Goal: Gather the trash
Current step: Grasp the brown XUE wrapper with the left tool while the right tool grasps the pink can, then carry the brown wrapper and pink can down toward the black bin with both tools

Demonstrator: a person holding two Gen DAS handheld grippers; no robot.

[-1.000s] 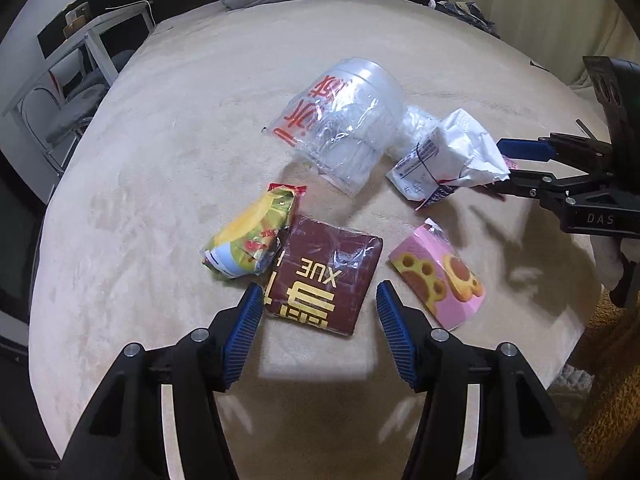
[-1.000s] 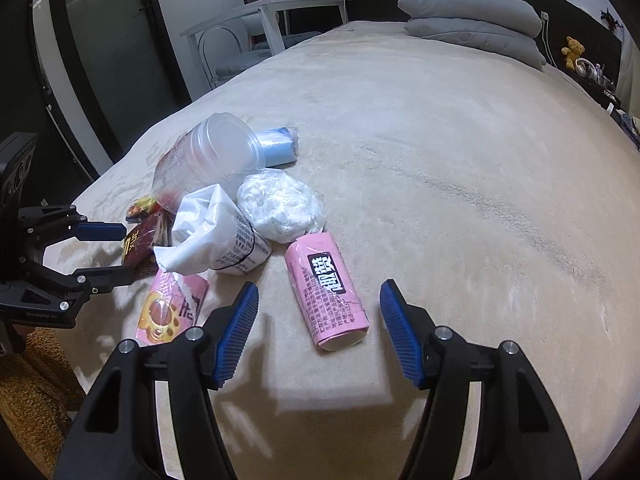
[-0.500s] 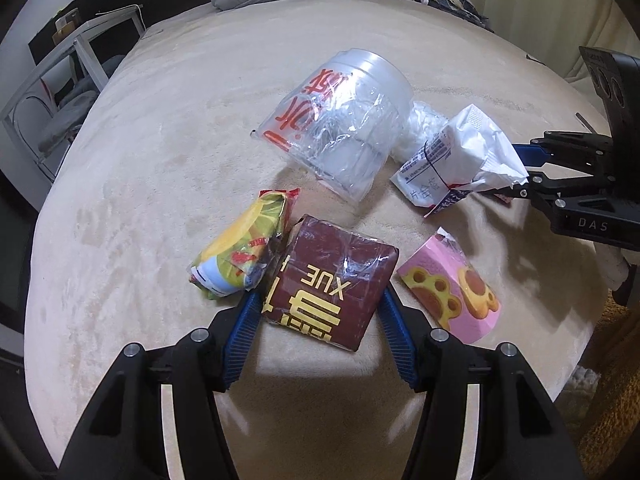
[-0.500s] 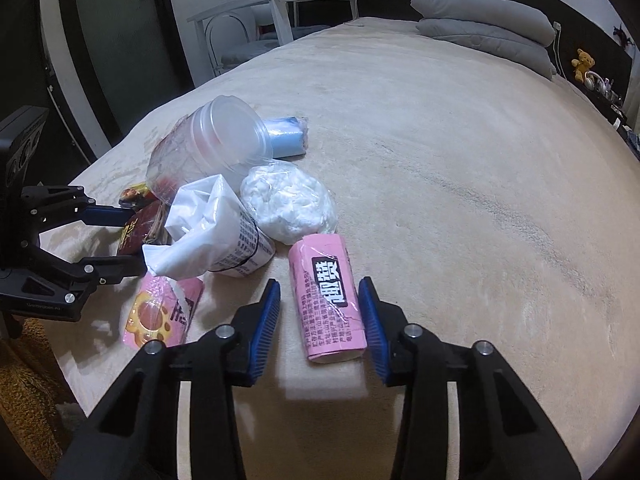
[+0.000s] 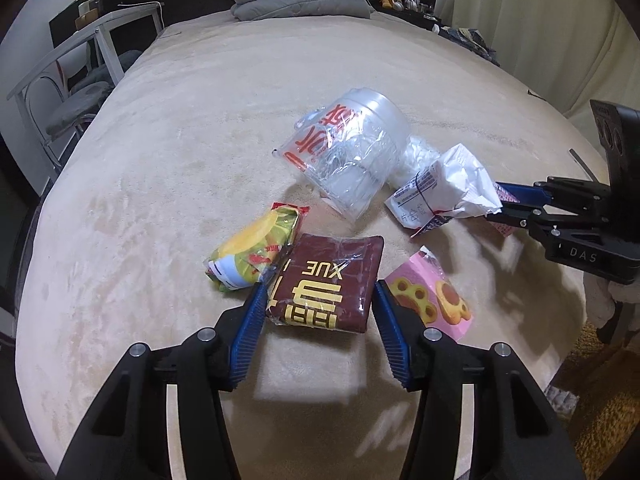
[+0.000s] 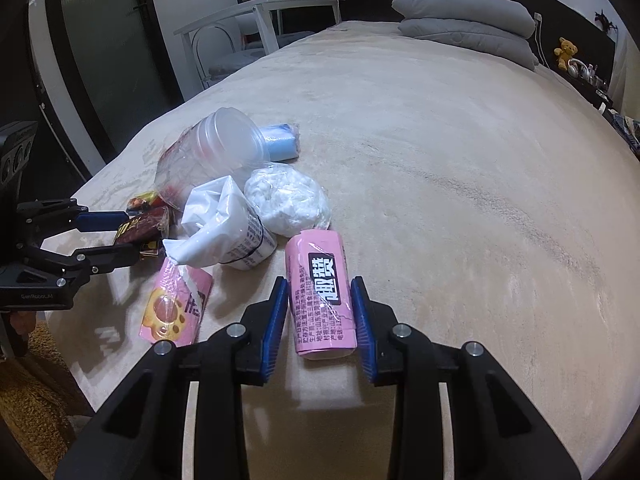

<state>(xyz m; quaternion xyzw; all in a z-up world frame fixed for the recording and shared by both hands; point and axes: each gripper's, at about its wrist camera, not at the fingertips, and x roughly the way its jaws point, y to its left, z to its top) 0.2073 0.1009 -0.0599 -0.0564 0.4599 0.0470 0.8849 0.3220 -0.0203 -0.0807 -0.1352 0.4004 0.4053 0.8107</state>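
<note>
While your right tool (image 6: 319,316) was clamped on the pink tube packet (image 6: 320,292), your left tool (image 5: 318,322) was closing around the brown snack packet (image 5: 326,282), its pads at the packet's edges but not yet visibly pressing. Both packets lay on the bed (image 5: 180,128), the brown one just in front of the clear plastic cup (image 5: 348,160), with the yellow wrapper (image 5: 256,252) touching its left side. You would have done well to seat the left pads squarely on the brown packet alone, clear of the yellow wrapper and pink paw-print packet (image 5: 430,298), before lifting.
</note>
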